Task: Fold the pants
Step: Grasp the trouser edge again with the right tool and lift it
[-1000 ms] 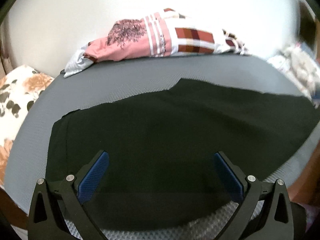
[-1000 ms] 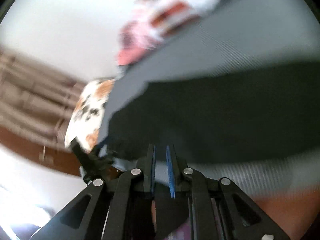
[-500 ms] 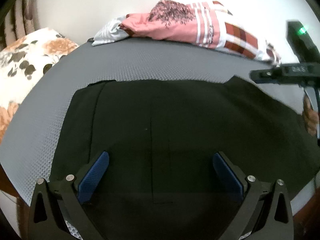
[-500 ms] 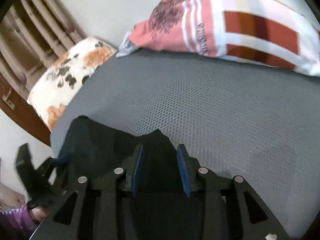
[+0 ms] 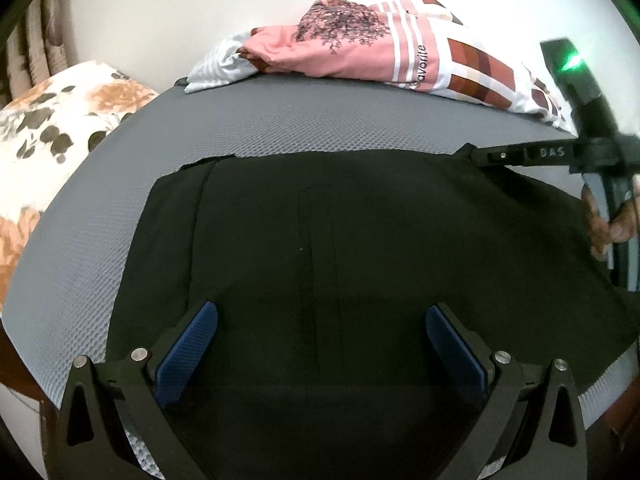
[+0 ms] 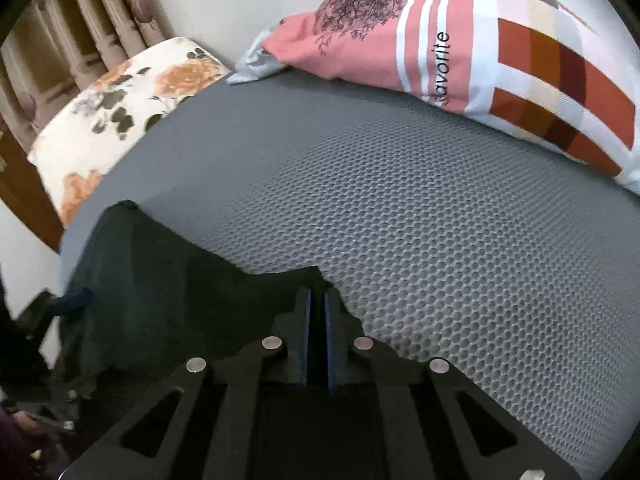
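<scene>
Black pants (image 5: 340,248) lie spread flat on a grey mesh mat (image 5: 280,128). My left gripper (image 5: 322,328) is open wide and empty, hovering over the near part of the pants. My right gripper (image 6: 318,312) is shut on the far edge of the pants (image 6: 168,276), pinching a raised corner of the fabric against the mat (image 6: 460,248). The right gripper also shows in the left wrist view (image 5: 484,157) at the far right edge of the pants, with the hand that holds it behind.
A pink and checked pillow (image 5: 380,56) lies along the mat's far edge, by the white wall. A floral cushion (image 5: 48,136) sits at the left. Curtains (image 6: 80,20) hang at the far left. The left gripper (image 6: 48,312) shows at the right wrist view's left edge.
The right gripper swung over to the pants' far edge and closed on the fabric. The left gripper shifted slightly closer over the pants and stayed open.
</scene>
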Available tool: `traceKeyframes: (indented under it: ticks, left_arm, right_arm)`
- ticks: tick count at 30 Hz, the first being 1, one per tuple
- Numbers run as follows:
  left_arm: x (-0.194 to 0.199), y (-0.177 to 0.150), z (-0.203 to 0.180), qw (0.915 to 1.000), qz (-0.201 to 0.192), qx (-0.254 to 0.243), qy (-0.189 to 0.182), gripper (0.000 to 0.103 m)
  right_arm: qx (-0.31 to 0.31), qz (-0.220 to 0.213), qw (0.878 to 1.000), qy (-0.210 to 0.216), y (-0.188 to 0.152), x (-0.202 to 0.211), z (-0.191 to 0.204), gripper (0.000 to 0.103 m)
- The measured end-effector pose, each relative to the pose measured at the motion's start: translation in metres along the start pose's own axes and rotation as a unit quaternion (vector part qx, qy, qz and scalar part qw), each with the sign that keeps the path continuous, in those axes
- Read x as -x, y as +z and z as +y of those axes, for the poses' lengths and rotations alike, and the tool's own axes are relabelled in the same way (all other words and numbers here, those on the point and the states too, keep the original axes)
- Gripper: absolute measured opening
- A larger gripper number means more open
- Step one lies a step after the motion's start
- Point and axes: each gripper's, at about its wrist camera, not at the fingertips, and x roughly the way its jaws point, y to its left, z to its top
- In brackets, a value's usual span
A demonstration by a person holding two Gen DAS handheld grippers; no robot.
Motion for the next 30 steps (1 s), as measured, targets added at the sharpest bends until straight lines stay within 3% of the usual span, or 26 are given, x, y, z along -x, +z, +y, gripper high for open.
traceKeyframes:
  ticks: [8,10,15,17,18,22,26,30]
  left_arm:
    - [0.001,-0.003,0.000,0.9999,0.002,-0.012,0.006,0.103]
    - [0.002,-0.003,0.001,0.9999,0.001,-0.013,0.007,0.103]
    - [0.000,-0.001,-0.006,0.9998,0.001,-0.013,0.012,0.103]
    - [0.000,-0.001,-0.006,0.9998,0.001,-0.014,0.013,0.103]
    - [0.000,0.000,-0.005,0.9998,0.001,-0.014,0.012,0.103]
    - [-0.001,0.000,-0.005,0.9998,-0.001,-0.017,0.012,0.103]
    - [-0.001,-0.001,-0.002,0.9997,-0.003,-0.019,0.012,0.103]
    - [-0.001,-0.002,-0.002,0.9997,-0.004,-0.020,0.012,0.103]
  right_arm:
    - [-0.034,-0.017,0.999,0.015,-0.003,-0.002,-0.013,0.003]
    - [-0.046,-0.025,0.998,0.030,-0.004,0.002,-0.018,0.018]
    - [-0.132,-0.063,0.986,0.074,-0.022,0.051,-0.037,0.021]
    - [-0.141,-0.045,0.984,0.104,-0.040,0.071,-0.032,0.026]
    - [-0.140,-0.026,0.984,0.107,-0.053,0.077,-0.029,0.034]
    - [-0.148,0.035,0.985,0.086,-0.123,0.093,-0.021,0.035]
    - [-0.161,0.023,0.983,0.087,-0.183,0.127,-0.022,0.033]
    - [-0.193,0.006,0.976,0.098,-0.237,0.163,-0.034,0.024]
